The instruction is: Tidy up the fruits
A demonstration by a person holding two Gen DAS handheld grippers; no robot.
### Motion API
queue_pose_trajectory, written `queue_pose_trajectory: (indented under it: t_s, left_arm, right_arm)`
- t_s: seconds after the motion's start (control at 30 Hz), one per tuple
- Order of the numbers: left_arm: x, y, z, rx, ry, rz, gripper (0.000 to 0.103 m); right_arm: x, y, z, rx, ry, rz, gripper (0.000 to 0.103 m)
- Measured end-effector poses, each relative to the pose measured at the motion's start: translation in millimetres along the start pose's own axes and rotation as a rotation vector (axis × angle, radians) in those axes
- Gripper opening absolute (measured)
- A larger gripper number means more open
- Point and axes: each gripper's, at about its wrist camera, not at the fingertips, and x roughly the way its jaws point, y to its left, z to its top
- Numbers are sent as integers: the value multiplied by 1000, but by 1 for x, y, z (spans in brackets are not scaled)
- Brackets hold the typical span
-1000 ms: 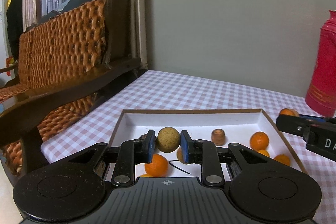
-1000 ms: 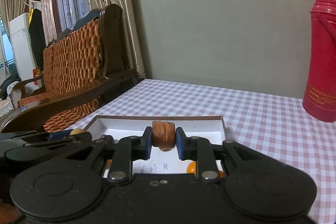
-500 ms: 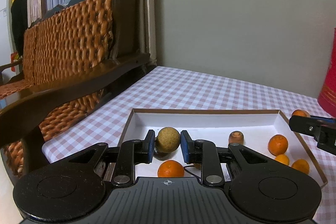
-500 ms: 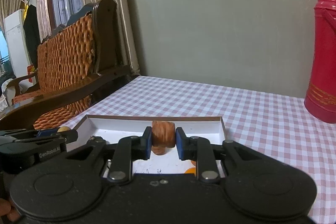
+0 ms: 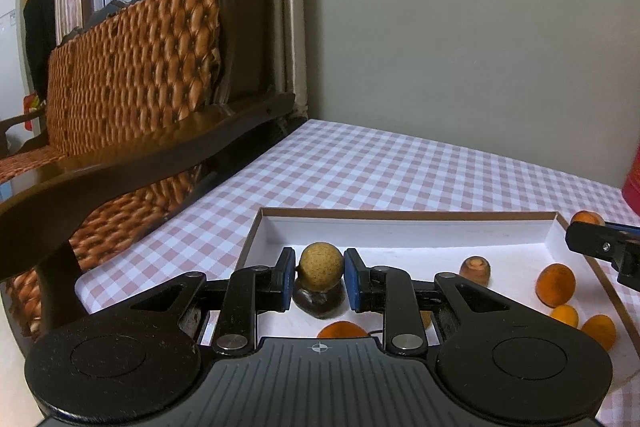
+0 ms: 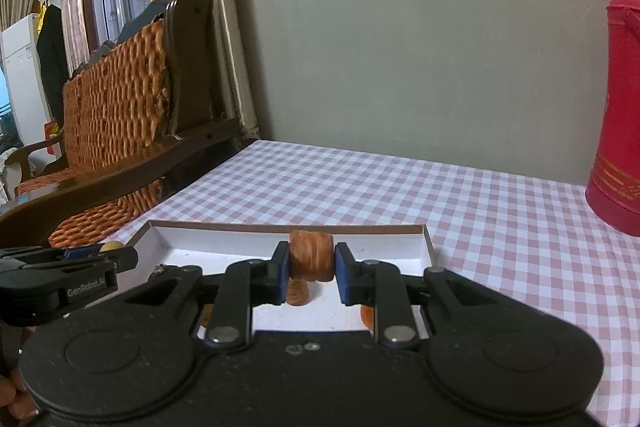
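My left gripper (image 5: pixel 318 277) is shut on a round yellow-brown fruit (image 5: pixel 321 265) and holds it above the left end of a white shallow box (image 5: pixel 408 229). A dark chestnut-like fruit (image 5: pixel 319 301) lies just below it. Several oranges (image 5: pixel 555 284) and a brown fruit (image 5: pixel 475 269) lie in the box. My right gripper (image 6: pixel 310 267) is shut on a ridged brown-orange fruit (image 6: pixel 311 255) above the same box (image 6: pixel 280 235). A similar brown fruit (image 6: pixel 297 292) lies below it. The left gripper's fingers (image 6: pixel 80 259) show at the left of the right wrist view.
The box sits on a pink checked tablecloth (image 6: pixel 480 211). A red thermos (image 6: pixel 620 107) stands at the right. A wooden bench with a woven orange back (image 5: pixel 132 67) runs along the table's left edge. A grey wall lies behind.
Both grippers have moved left and forward over the box while holding their fruits. The dark fruit has come into view under the left gripper.
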Motion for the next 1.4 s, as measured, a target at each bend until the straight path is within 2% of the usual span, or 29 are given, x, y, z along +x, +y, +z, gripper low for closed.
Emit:
queue_pose_trajectory:
  t_s: [0.73, 0.77, 0.8, 0.83, 0.87, 0.93, 1.0, 1.23, 1.4]
  left_arm:
    - [37, -14, 4, 18, 49, 0, 27]
    - [40, -16, 5, 22, 59, 6, 36]
    - [44, -17, 5, 25, 80, 12, 53]
    - [47, -17, 6, 25, 98, 17, 101]
    - [46, -18, 6, 32, 82, 41, 102]
    - [40, -21, 7, 65, 30, 78, 103]
    - [35, -20, 10, 65, 14, 69, 103]
    - [13, -13, 17, 66, 1, 65, 103]
    - [-23, -8, 19, 44, -13, 68, 103]
  right_arm:
    - [41, -10, 3, 2, 70, -49, 16]
    - [42, -10, 3, 0, 63, -60, 23]
    - [41, -10, 3, -1, 57, -74, 40]
    - [39, -10, 4, 1, 46, -89, 54]
    - [35, -10, 4, 4, 23, -85, 76]
    - [27, -10, 4, -2, -12, -100, 80]
    - [18, -13, 4, 10, -38, -101, 90]
    - [-6, -20, 10, 51, -70, -61, 95]
    - [-26, -17, 16, 42, -85, -56, 97]
